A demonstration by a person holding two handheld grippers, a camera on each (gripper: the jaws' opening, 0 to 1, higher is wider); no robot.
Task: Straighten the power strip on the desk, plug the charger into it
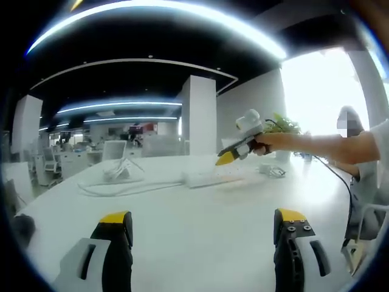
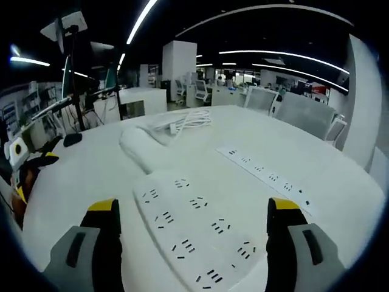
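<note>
A wide white power strip (image 2: 194, 225) with several sockets lies on the white desk (image 2: 340, 182), between the jaws of my right gripper (image 2: 193, 210). That gripper is open, with one yellow-tipped jaw on each side of the strip. The strip's thick white cord (image 2: 138, 146) runs away from me. In the left gripper view the same strip (image 1: 213, 177) lies mid-desk, and a person's hand holds my right gripper (image 1: 226, 159) just above it. My left gripper (image 1: 203, 228) is open over bare desk, holding nothing. A small white item (image 1: 272, 171), possibly the charger, lies right of the strip.
A long slim second power strip (image 2: 267, 176) lies to the right of the wide one. A loose white cable bundle (image 2: 182, 121) rests farther back. My left gripper (image 2: 27, 167) shows at the desk's left edge. A plant (image 1: 282, 125), chairs and other desks stand around.
</note>
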